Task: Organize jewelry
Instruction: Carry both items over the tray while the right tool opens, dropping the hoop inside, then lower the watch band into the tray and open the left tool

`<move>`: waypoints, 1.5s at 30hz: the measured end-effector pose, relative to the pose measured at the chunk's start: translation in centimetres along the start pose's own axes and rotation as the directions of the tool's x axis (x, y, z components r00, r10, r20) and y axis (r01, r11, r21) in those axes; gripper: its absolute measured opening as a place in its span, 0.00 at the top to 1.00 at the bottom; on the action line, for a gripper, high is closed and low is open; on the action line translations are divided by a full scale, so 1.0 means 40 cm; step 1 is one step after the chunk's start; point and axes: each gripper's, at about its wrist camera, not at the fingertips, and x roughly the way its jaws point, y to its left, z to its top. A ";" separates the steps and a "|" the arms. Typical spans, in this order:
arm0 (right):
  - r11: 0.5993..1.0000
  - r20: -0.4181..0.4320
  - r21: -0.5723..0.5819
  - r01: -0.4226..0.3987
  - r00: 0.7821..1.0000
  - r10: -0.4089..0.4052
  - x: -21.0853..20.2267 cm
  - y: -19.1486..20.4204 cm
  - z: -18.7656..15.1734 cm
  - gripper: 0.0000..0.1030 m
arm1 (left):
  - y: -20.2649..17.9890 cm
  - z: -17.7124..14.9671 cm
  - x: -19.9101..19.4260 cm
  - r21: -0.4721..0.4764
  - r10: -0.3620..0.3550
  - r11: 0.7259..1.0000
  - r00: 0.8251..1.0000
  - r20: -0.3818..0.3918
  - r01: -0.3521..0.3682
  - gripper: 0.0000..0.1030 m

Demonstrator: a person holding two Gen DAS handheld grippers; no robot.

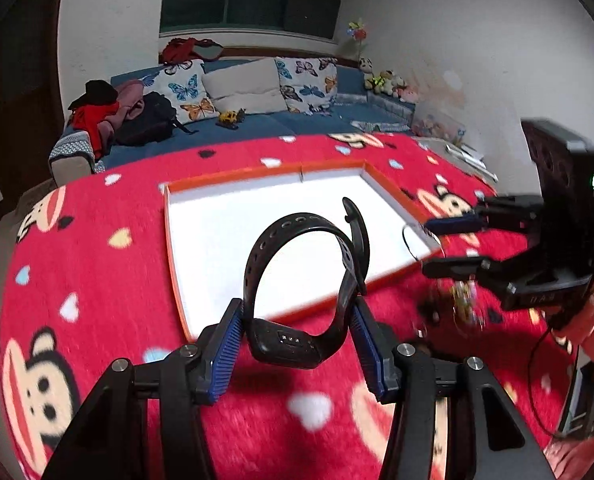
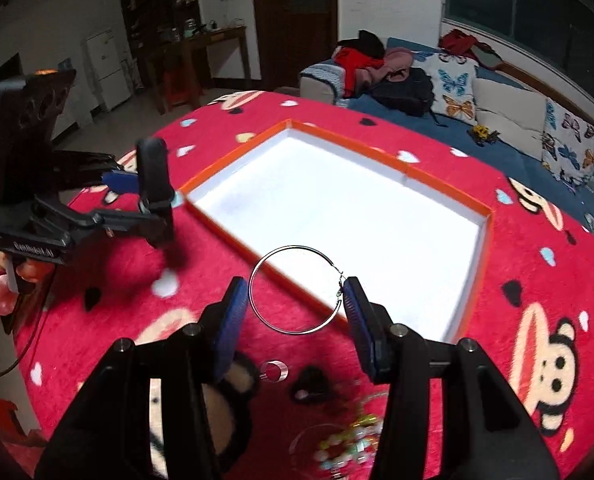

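My left gripper (image 1: 297, 332) is shut on a black wristwatch (image 1: 293, 340) with a looped strap, held above the red blanket near the front edge of the orange-rimmed white tray (image 1: 233, 176). My right gripper (image 2: 295, 306) is shut on a large silver hoop earring (image 2: 257, 280), held over the tray's (image 2: 401, 164) near edge. The right gripper (image 1: 429, 244) shows in the left wrist view with the hoop (image 1: 409, 236). The left gripper (image 2: 141, 204) shows in the right wrist view with the watch strap (image 2: 155, 184).
A beaded bracelet (image 2: 345, 444), a small silver ring (image 2: 273, 372) and a dark piece (image 2: 311, 384) lie on the red cartoon blanket (image 2: 537, 280) below the right gripper. More jewelry (image 1: 463, 300) lies right of the tray. A blue sofa (image 1: 281, 120) stands behind.
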 end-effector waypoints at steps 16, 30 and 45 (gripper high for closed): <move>0.993 -0.100 0.103 0.053 0.994 -0.043 0.146 -0.120 0.012 0.52 | 0.121 0.105 0.215 -0.110 0.008 0.994 0.995 -0.104 -0.020 0.46; 0.992 -0.116 0.114 0.057 0.992 -0.043 0.160 -0.121 -0.012 0.51 | 0.110 0.119 0.281 -0.078 0.043 0.995 0.989 -0.143 -0.054 0.45; 0.992 -0.076 0.113 0.049 0.996 -0.041 0.111 -0.119 -0.019 0.38 | 0.106 0.145 0.358 -0.086 0.081 0.991 0.966 -0.244 -0.105 0.45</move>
